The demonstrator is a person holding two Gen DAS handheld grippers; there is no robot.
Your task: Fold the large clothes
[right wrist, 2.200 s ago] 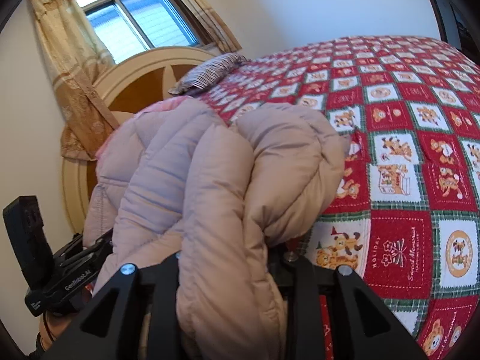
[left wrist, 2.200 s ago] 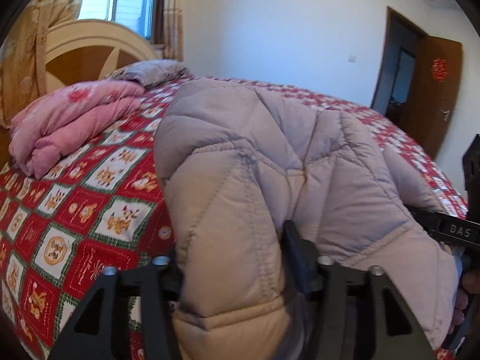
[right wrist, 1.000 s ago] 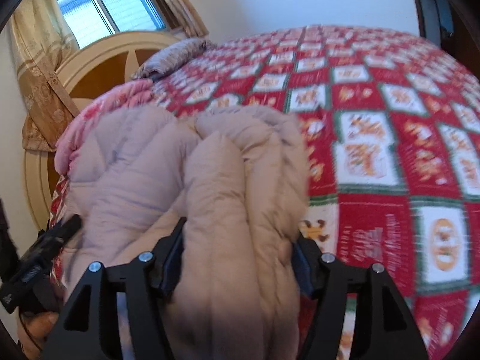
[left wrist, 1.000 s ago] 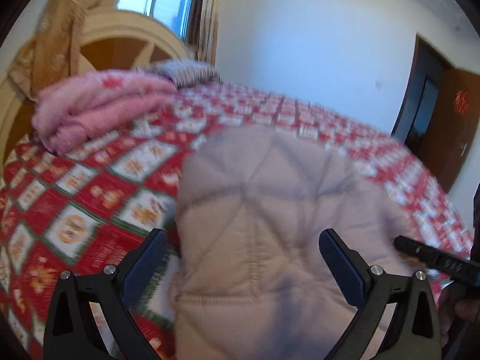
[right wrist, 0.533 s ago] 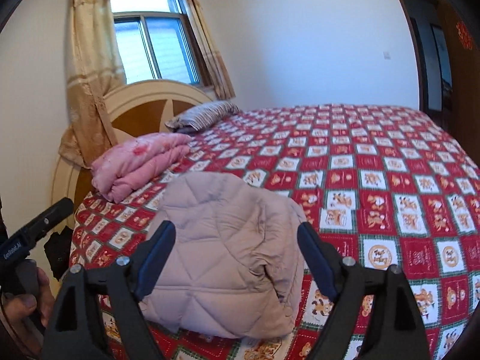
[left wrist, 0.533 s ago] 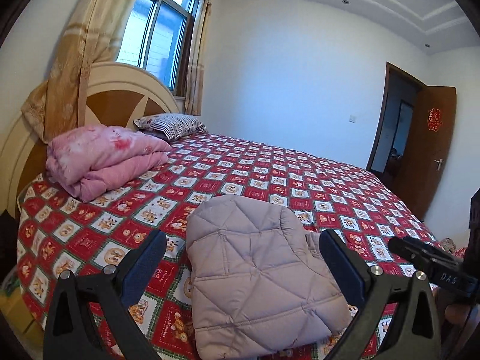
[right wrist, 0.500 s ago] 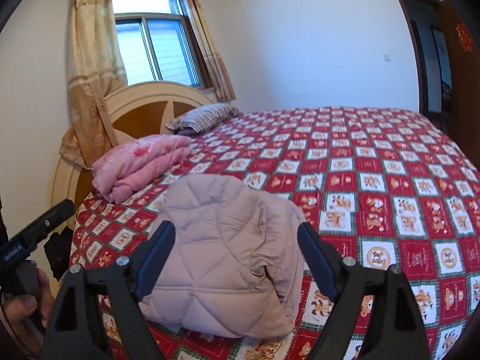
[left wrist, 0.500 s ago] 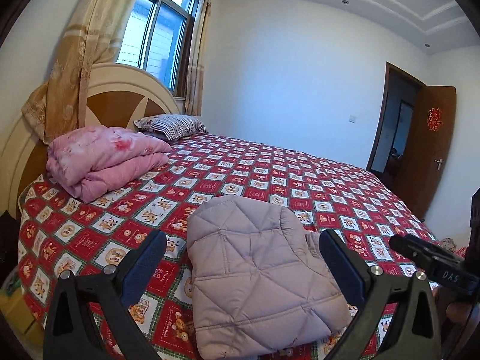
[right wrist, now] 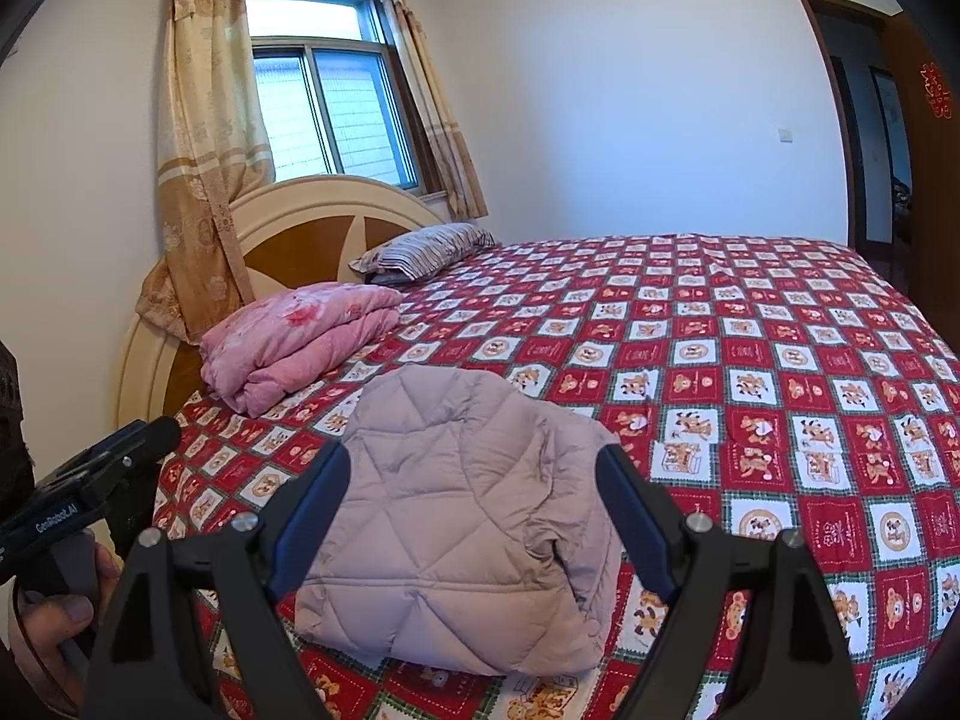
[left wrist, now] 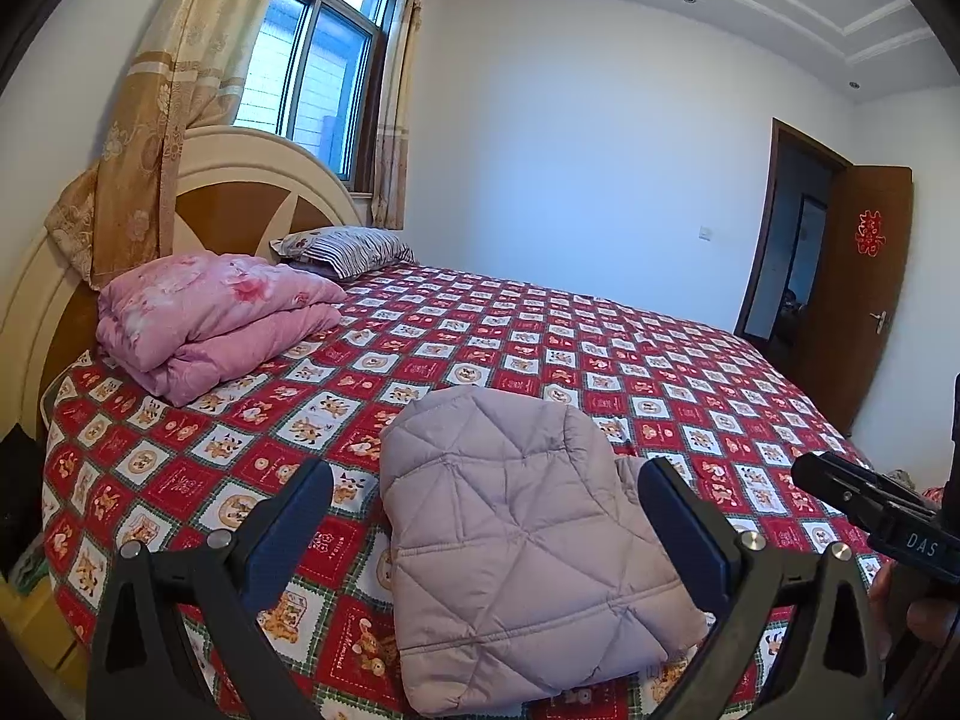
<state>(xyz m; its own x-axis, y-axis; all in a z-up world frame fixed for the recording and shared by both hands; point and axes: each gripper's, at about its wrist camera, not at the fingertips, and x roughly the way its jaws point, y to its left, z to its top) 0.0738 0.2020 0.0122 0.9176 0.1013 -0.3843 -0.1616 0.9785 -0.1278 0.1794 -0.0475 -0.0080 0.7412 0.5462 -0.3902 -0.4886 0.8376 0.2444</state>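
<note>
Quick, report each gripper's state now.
Left gripper: open, holding nothing.
Right gripper: open, holding nothing; the folded jacket lies on the bed.

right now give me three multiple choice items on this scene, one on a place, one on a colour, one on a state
1. Where does the jacket lie?
A on the floor
B on the bed, near its edge
C on the pillow

2. What colour is the folded quilt?
A pink
B blue
C green

3. How does the right claw stand?
A shut on the jacket
B shut on nothing
C open, holding nothing

Key: 1 B, it rests on the checked cover; 2 A, pink by the headboard; 3 C, its fingers stand wide, clear of the jacket.
</note>
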